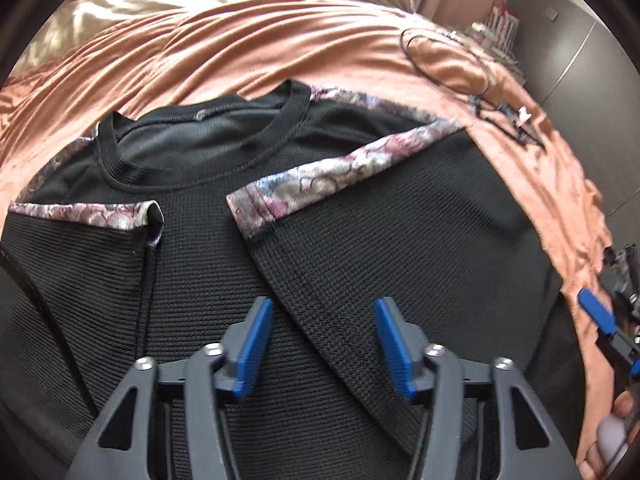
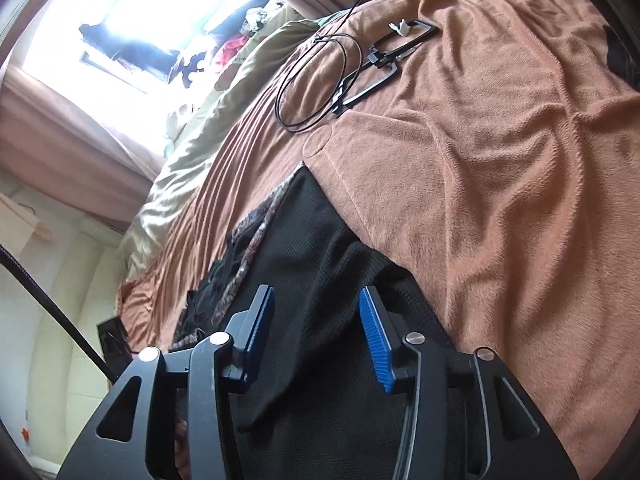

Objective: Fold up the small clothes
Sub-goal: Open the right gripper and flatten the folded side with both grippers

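Left wrist view: left gripper point(image 1: 323, 342), jaws apart, over the black top point(image 1: 360, 248) — both sleeves folded in; right gripper point(image 2: 316, 336) likewise apart — take the hem evenly.

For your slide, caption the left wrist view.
Open left gripper above a black top, floral-cuffed sleeves folded in, on an orange blanket.

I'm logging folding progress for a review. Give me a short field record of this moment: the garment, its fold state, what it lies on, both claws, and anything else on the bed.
garment: black top with floral-trimmed sleeves
fold state: both sleeves folded inward over the body; floral cuffs lie near the chest
surface: orange blanket on a bed
left claw: open above the top, nothing between the pads
right claw: open over the top's edge, holding nothing
other items: looped black cable and black frame on the blanket
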The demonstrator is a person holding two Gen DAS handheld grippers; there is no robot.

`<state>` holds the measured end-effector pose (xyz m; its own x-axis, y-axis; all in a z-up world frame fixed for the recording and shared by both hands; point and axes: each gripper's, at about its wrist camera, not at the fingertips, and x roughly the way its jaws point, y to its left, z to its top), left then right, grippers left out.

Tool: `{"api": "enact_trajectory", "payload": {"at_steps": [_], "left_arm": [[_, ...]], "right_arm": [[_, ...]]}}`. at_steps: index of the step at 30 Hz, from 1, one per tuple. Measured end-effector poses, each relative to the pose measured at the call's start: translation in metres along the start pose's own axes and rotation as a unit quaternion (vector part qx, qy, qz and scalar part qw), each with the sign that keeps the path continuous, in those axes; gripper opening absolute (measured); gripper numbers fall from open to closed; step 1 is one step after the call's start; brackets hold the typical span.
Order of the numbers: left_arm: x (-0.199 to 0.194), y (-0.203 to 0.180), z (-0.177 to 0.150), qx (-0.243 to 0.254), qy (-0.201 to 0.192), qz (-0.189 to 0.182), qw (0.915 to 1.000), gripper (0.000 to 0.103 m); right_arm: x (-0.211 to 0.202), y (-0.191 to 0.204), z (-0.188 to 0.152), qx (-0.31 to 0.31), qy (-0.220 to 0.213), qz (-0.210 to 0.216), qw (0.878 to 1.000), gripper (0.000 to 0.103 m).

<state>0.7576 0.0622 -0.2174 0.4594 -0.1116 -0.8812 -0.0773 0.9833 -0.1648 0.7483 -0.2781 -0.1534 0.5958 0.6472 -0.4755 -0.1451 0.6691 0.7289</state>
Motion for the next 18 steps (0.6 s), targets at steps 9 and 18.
{"api": "enact_trajectory", "payload": {"at_steps": [9, 18], "left_arm": [[0.004, 0.002, 0.003, 0.012, -0.011, 0.041, 0.999, 0.038], [-0.001, 0.003, 0.006, 0.003, -0.007, 0.058, 0.9983, 0.038]], "right_arm": [[0.032, -0.006, -0.005, 0.001, 0.007, 0.009, 1.0, 0.041], [0.03, -0.02, -0.008, 0.002, 0.019, -0.061, 0.998, 0.012]]}}
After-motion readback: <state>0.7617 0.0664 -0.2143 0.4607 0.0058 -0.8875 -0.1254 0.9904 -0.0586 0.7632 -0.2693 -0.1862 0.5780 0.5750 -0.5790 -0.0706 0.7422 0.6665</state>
